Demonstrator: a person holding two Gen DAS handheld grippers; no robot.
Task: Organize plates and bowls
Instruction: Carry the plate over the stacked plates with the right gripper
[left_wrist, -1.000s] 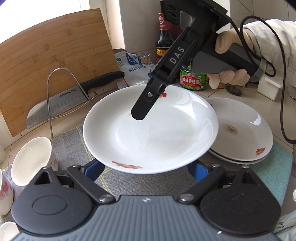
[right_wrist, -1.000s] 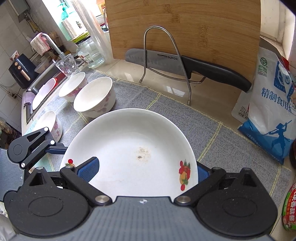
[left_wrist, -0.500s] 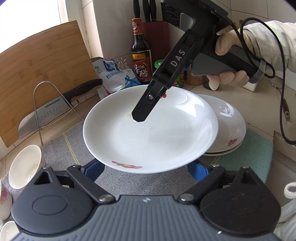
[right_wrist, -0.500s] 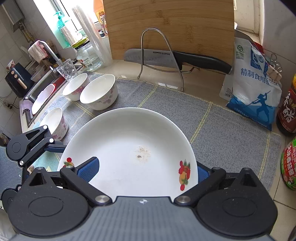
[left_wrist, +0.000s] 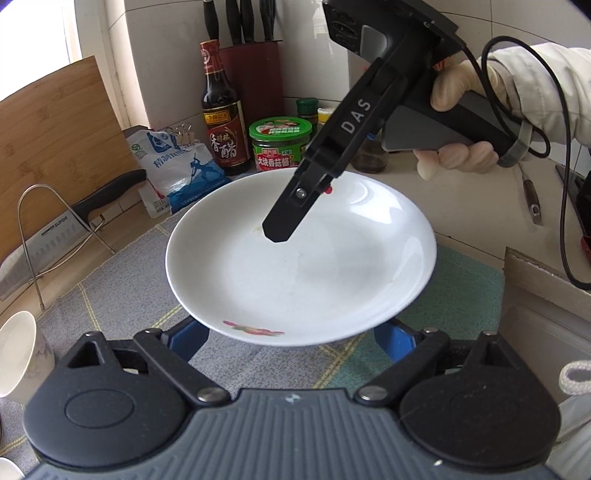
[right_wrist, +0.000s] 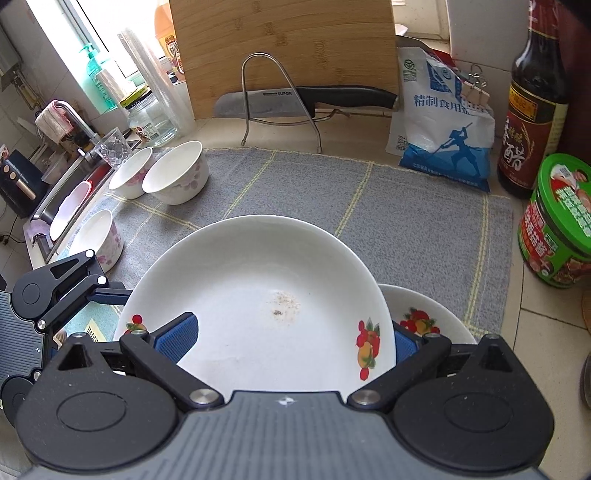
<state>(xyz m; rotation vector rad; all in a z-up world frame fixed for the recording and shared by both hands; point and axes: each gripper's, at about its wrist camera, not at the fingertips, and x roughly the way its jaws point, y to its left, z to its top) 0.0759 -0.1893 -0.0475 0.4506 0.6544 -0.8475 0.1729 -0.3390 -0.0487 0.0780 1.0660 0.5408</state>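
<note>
A white plate (left_wrist: 301, 258) is held above the mat (right_wrist: 388, 206), clamped at one rim by the right gripper (right_wrist: 291, 339) and propped from below on the left gripper's (left_wrist: 291, 332) wide-spread fingers.

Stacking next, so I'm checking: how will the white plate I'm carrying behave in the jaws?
The white plate looks glossy, so probably slippery. The right gripper pinches one rim only, so it may tilt. It seems ceramic, likely chipping if dropped on the lower plate.
</note>
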